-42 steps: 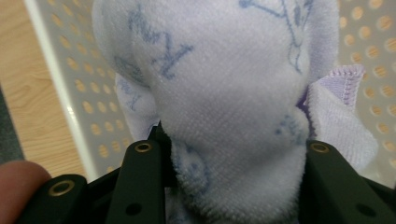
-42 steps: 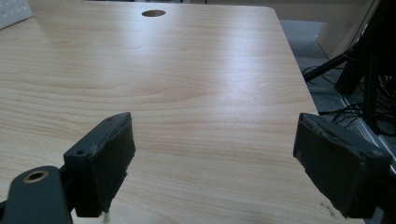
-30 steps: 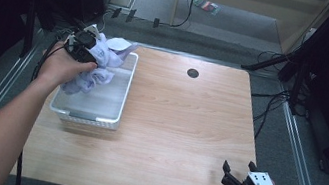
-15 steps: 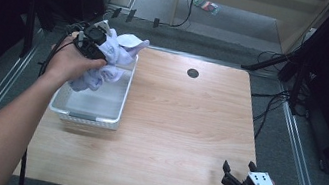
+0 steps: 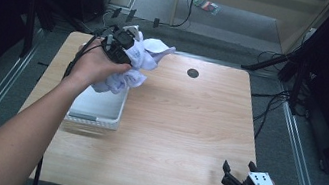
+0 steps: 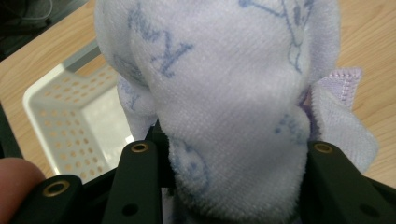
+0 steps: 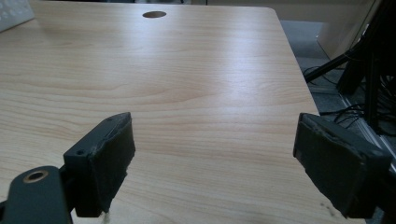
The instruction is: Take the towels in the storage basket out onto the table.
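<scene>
A white towel (image 5: 137, 65) with pale blue print hangs bunched from my left gripper (image 5: 121, 49), lifted above the right rim of the white perforated basket (image 5: 99, 107) at the table's left. In the left gripper view the towel (image 6: 224, 93) bulges between the two black jaws, which are shut on it, with the basket (image 6: 60, 116) below and to the left. My right gripper (image 5: 239, 173) rests near the table's front right corner. Its jaws stand wide open over bare wood, and the pads (image 7: 109, 154) hold nothing.
The wooden table (image 5: 187, 126) has a round cable hole (image 5: 193, 73) near its back edge, also visible as the hole (image 7: 154, 14) in the right gripper view. Cables and dark stands lie on the floor to the right and behind.
My left gripper has lifted the towel out of the basket and carried it right, toward the basket's right rim. The right gripper has not moved.
</scene>
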The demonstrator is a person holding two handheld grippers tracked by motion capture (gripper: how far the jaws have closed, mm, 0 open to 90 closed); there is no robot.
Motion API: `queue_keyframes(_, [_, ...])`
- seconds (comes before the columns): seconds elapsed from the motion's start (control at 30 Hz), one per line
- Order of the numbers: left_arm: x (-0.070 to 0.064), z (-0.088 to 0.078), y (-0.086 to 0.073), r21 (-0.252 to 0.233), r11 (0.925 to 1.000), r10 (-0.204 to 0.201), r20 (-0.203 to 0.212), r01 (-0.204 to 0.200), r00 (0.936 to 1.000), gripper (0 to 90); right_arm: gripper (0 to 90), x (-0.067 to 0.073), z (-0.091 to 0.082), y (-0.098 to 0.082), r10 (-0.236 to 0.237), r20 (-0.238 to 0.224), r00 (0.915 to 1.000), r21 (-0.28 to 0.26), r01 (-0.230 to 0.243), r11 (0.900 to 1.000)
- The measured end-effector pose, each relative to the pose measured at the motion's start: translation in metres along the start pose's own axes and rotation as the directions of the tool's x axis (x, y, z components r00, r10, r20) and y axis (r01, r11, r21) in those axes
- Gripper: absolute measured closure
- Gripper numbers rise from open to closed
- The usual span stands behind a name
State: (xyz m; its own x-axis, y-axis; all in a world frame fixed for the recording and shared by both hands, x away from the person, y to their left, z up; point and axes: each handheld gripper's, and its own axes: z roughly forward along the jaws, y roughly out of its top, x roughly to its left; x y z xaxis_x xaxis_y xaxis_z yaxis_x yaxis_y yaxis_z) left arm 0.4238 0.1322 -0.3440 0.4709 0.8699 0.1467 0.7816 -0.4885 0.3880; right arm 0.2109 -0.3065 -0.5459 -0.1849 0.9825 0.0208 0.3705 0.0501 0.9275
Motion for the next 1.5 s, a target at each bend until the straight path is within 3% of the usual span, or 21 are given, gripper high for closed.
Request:
queue_keyframes(0.07, [-0.012,0.000,0.007,-0.003,0.9998,0.020,-0.002,-0.020,0.9998,57.5,12.7,0.000,0.000,0.000,0.000,0.000,1.0000,0.000,0.000,1.000])
queue_keyframes(0.17, [-0.019,0.002,0.011,-0.007,0.9997,0.022,-0.004,-0.022,0.9998,57.5,12.8,0.000,0.000,0.000,0.001,0.000,1.0000,-0.001,-0.001,1.000])
queue_keyframes(0.67, [-0.074,0.012,0.038,-0.018,0.9939,0.109,0.031,-0.109,0.9935,57.3,12.7,0.000,0.000,0.000,0.004,-0.001,1.0000,-0.001,-0.004,1.000])
queue_keyframes(1.13, [-0.103,0.024,0.045,-0.032,0.9896,0.142,0.063,-0.140,0.9879,56.8,12.8,-0.001,0.000,0.000,0.005,-0.003,1.0000,-0.003,-0.005,1.000])
queue_keyframes(1.37, [-0.115,0.037,0.046,-0.032,0.9888,0.148,0.083,-0.146,0.9855,56.2,12.8,-0.001,0.000,0.000,0.003,-0.005,1.0000,-0.004,-0.003,1.000])
queue_keyframes(1.5, [-0.120,0.053,0.044,-0.020,0.9898,0.142,0.095,-0.141,0.9852,55.6,12.8,-0.001,0.000,0.000,0.005,-0.005,1.0000,-0.005,-0.005,1.000])
